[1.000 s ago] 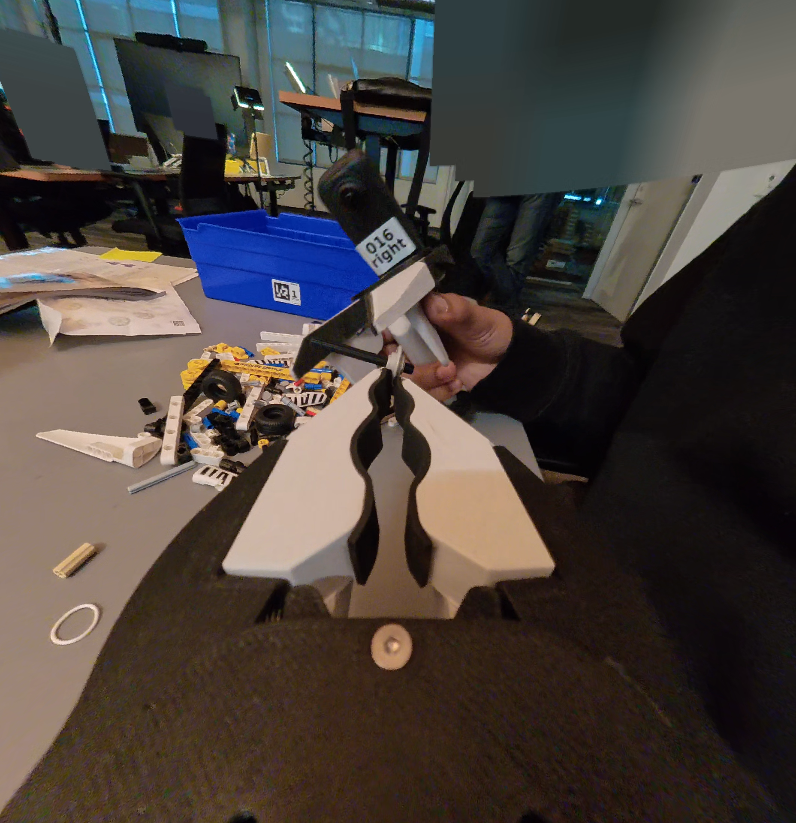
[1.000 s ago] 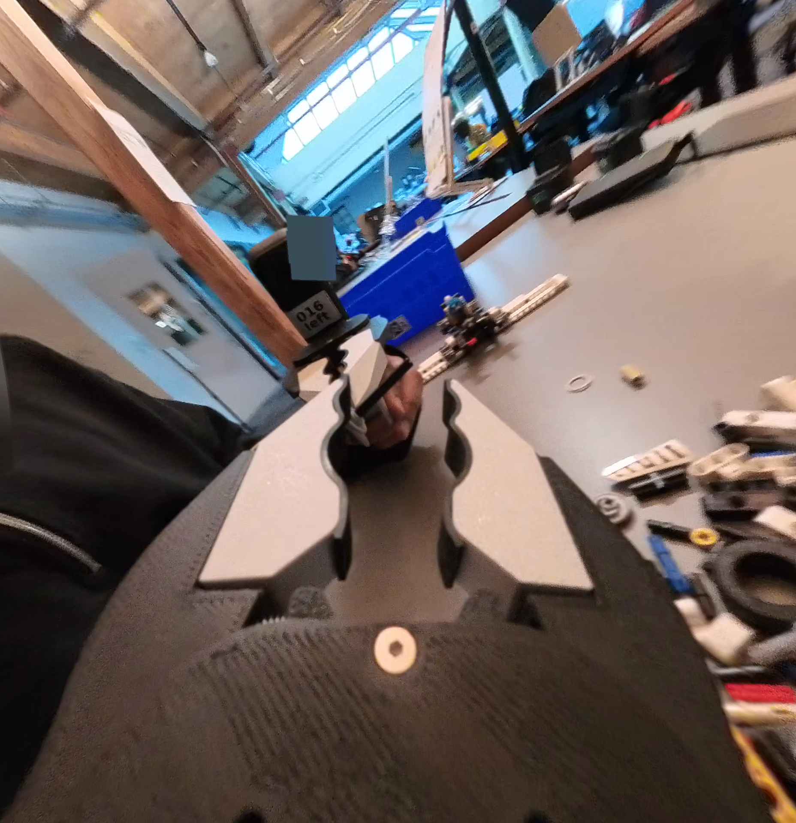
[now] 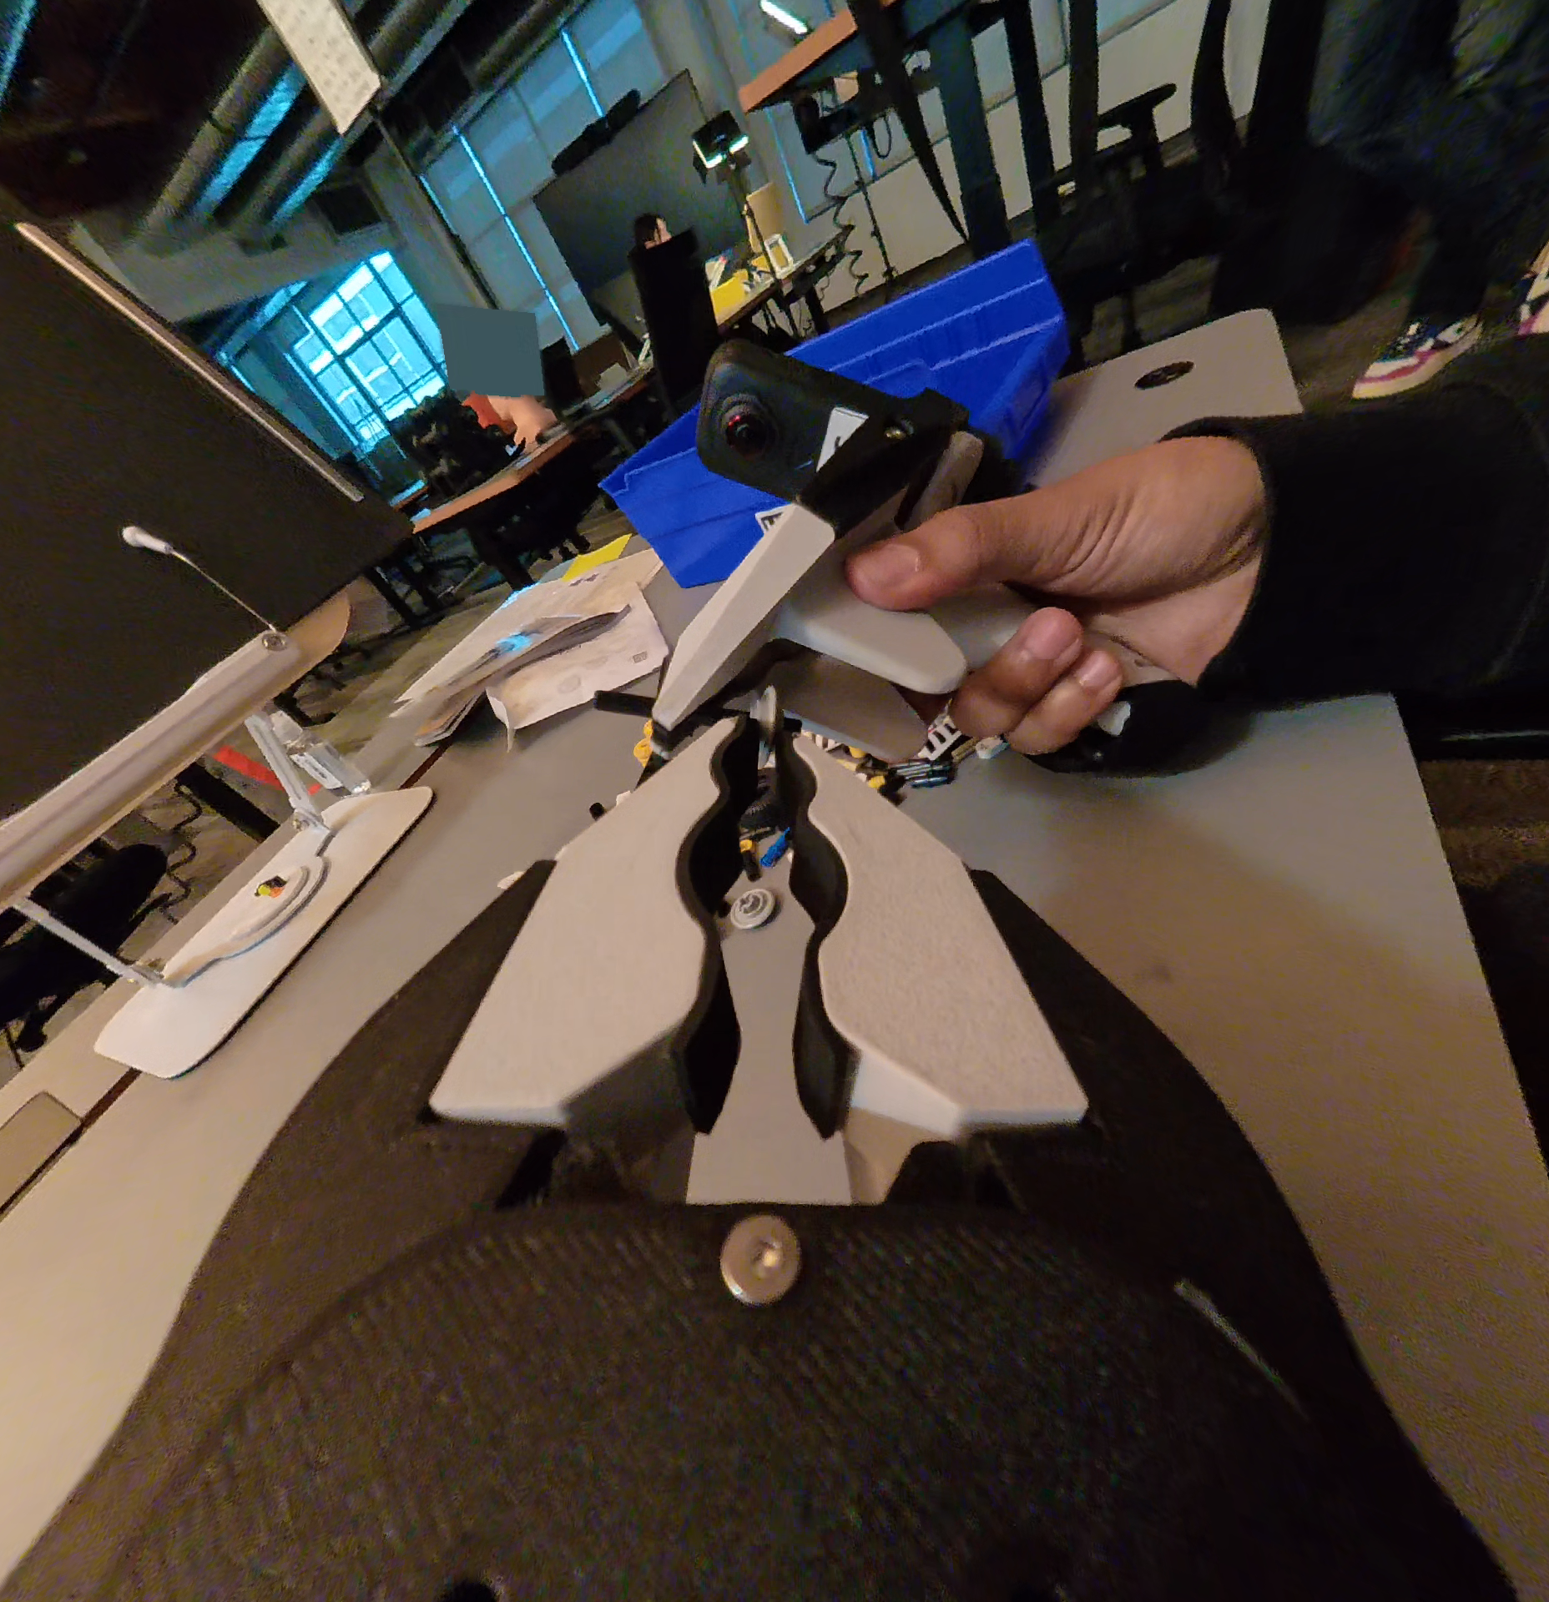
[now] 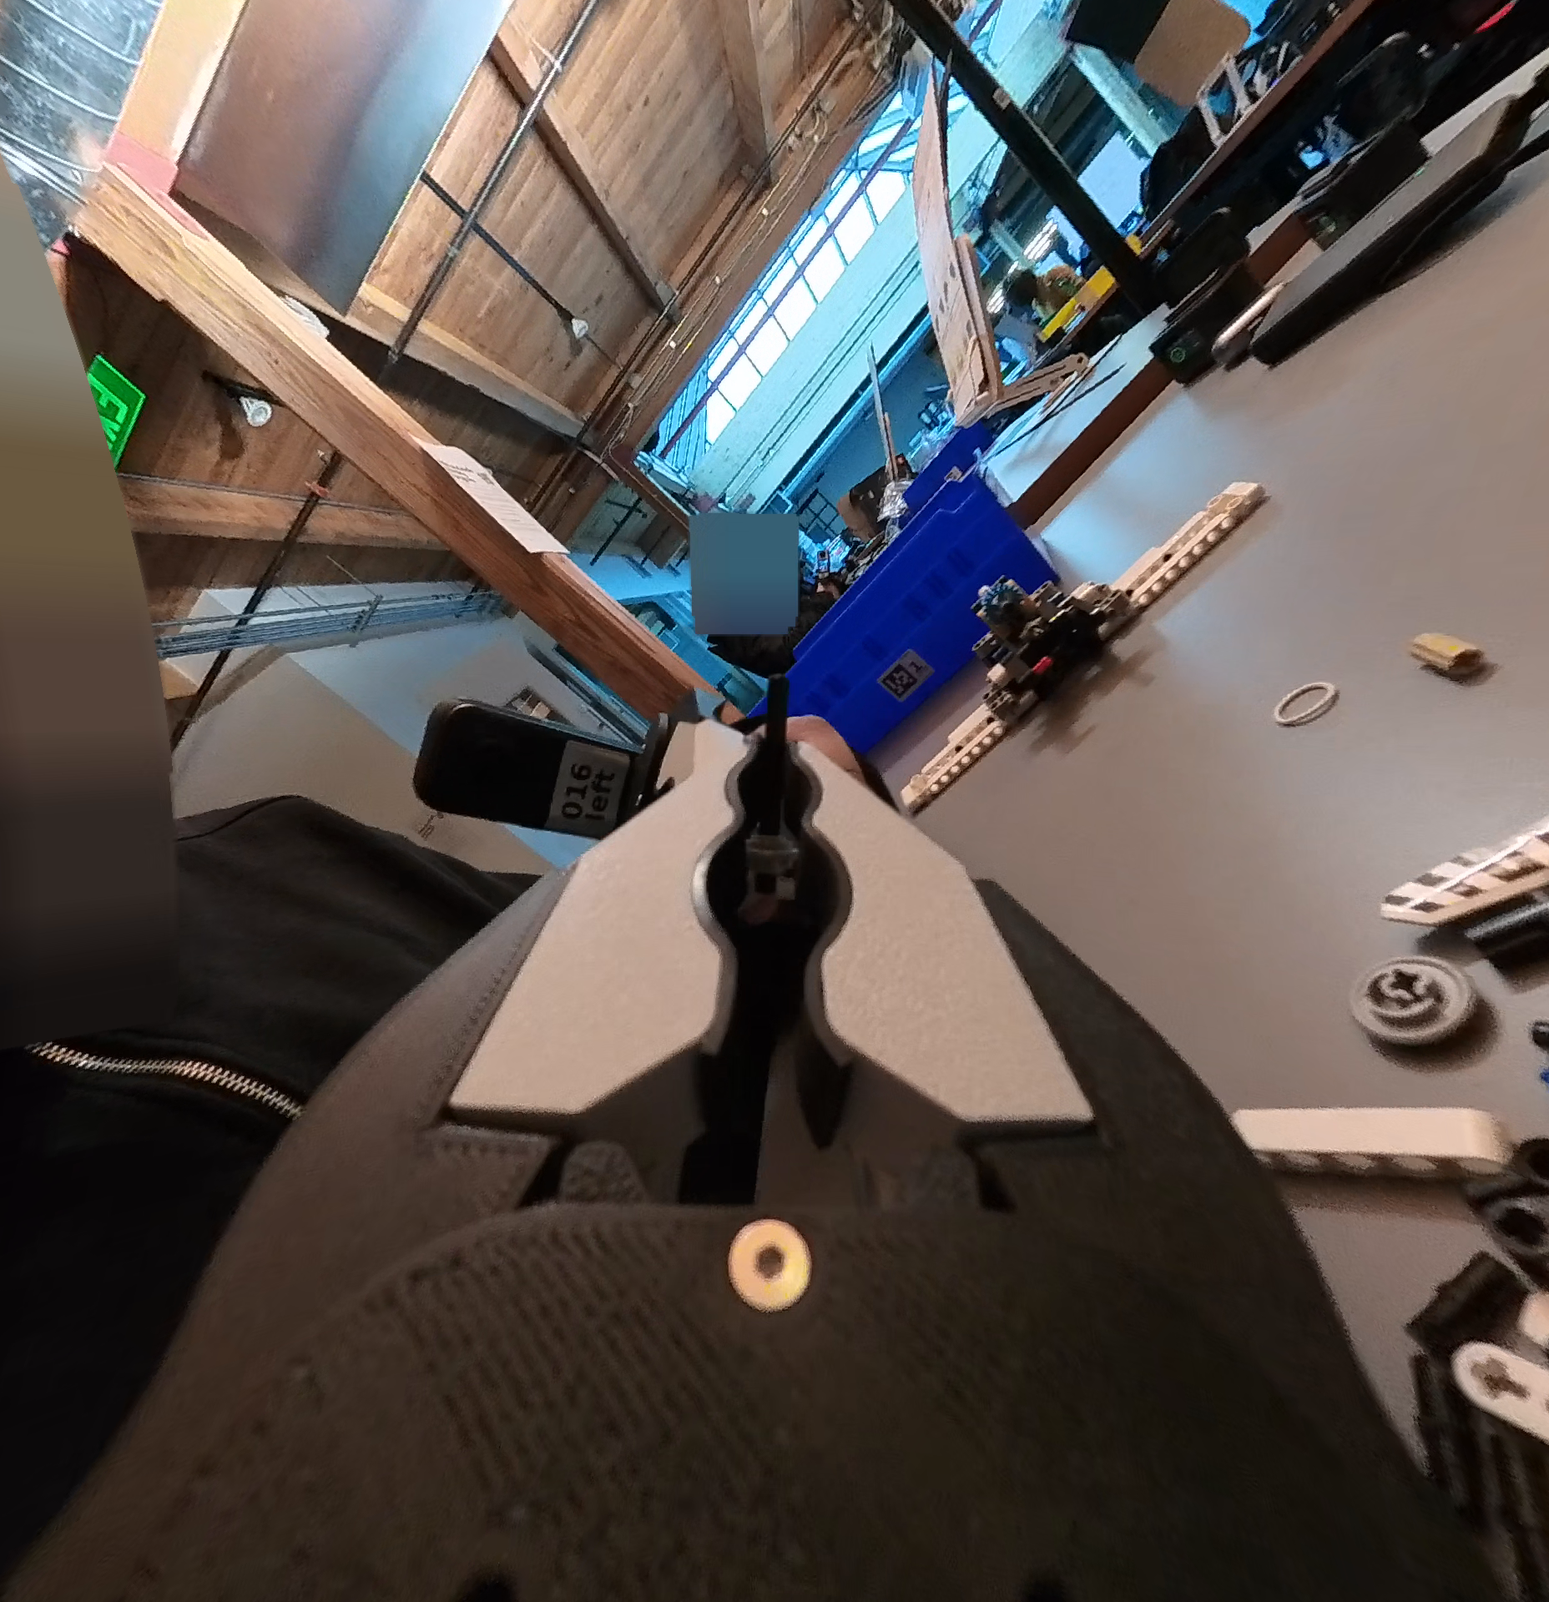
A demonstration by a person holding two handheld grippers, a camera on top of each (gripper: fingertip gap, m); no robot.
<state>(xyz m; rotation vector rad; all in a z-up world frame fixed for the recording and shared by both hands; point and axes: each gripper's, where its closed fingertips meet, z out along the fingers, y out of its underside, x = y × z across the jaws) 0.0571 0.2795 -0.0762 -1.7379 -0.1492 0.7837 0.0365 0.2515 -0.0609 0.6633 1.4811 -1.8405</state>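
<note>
Black rod: a thin black rod sits near the middle of the right wrist view. It pokes out past my right tongs' tips, up off the counter.
Right tongs: my right tongs are pressed together and pinch the rod. A hand at the right of the left wrist view holds them.
Left tongs: my left tongs are squeezed almost together. Their tips nip a small white piece that seems to sit on the rod. In the right wrist view these tips are hidden.
What changed: a second ago my right tongs were spread wide, with nothing in them. Now they are closed on the rod. My left tongs were closed then, just as they are now. Both cameras have tipped over a lot.
What that means: both tongs now have a grip on the same small part, tip to tip.
THINGS: loose building pieces lie just behind the tips. A blue bin stands farther back. At the right of the right wrist view lie a grey wheel hub and a thin white ring.
</note>
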